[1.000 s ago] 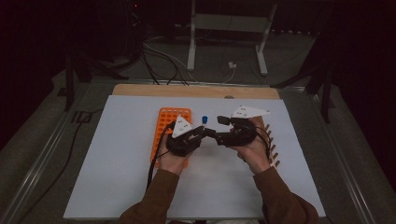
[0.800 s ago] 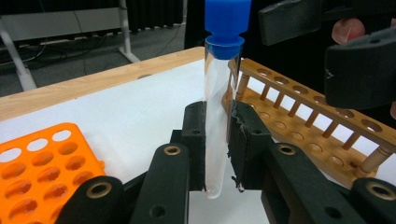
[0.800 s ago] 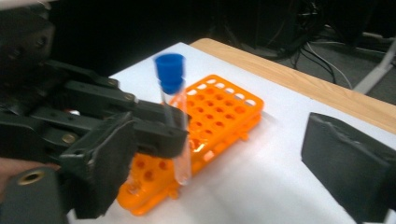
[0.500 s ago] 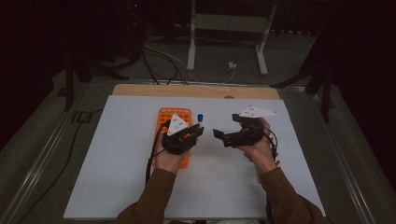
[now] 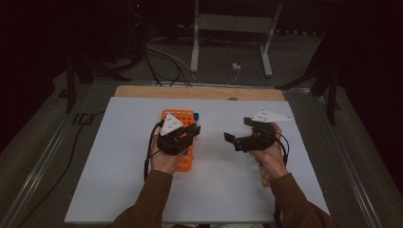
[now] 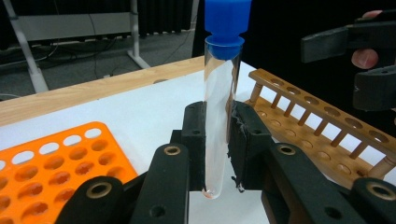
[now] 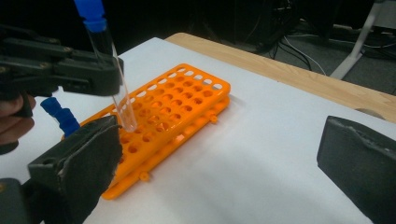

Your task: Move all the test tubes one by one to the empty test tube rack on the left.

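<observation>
A clear test tube (image 6: 219, 79) with a blue cap (image 6: 226, 18) stands upright between the jaws of my left gripper (image 6: 217, 123), which is shut on it. In the high view the left gripper (image 5: 190, 133) hovers over the orange tube rack (image 5: 183, 161). My right gripper (image 5: 237, 130) is off to the right of it with a gap between the two. Its jaws have just been opening and now stand wide apart with nothing between them. The right gripper view shows the held tube (image 7: 116, 88) above the orange rack (image 7: 177, 107), beyond my right gripper (image 7: 219, 172).
A second blue-capped tube (image 7: 58, 114) sticks up from the orange rack's near end. A wooden tube rack (image 6: 317, 126) lies on the white mat (image 5: 119, 166) under my right hand. Cables and a metal stand (image 5: 233, 28) are on the floor beyond the table.
The right gripper has drawn away to the right from the left gripper and its jaws have spread apart. The left gripper has stayed over the orange rack with the tube.
</observation>
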`<action>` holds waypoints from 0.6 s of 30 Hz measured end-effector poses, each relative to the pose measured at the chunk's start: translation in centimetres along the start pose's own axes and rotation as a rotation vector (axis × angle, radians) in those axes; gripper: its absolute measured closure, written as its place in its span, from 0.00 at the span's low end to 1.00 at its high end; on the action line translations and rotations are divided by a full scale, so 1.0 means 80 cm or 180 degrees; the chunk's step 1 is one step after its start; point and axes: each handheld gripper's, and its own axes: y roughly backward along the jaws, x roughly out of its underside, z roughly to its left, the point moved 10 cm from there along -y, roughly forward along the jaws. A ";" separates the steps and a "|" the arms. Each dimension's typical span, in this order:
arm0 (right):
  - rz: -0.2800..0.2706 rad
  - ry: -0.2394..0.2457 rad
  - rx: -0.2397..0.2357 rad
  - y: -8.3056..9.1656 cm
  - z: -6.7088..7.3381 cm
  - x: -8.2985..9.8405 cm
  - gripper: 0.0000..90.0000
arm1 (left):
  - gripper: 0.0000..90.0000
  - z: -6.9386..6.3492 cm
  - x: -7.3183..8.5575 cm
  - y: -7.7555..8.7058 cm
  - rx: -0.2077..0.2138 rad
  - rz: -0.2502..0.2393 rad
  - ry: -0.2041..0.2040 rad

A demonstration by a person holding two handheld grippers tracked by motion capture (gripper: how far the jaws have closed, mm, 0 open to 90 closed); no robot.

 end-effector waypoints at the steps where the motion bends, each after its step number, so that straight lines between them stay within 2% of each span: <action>1: -0.0005 -0.0006 0.0003 0.001 -0.001 0.000 0.00 | 0.87 0.002 0.000 0.002 -0.0003 0.0003 -0.0005; 18: -0.0013 -0.0063 0.0089 0.023 -0.021 0.014 0.00 | 0.87 0.043 0.000 0.040 -0.0196 -0.0060 0.0037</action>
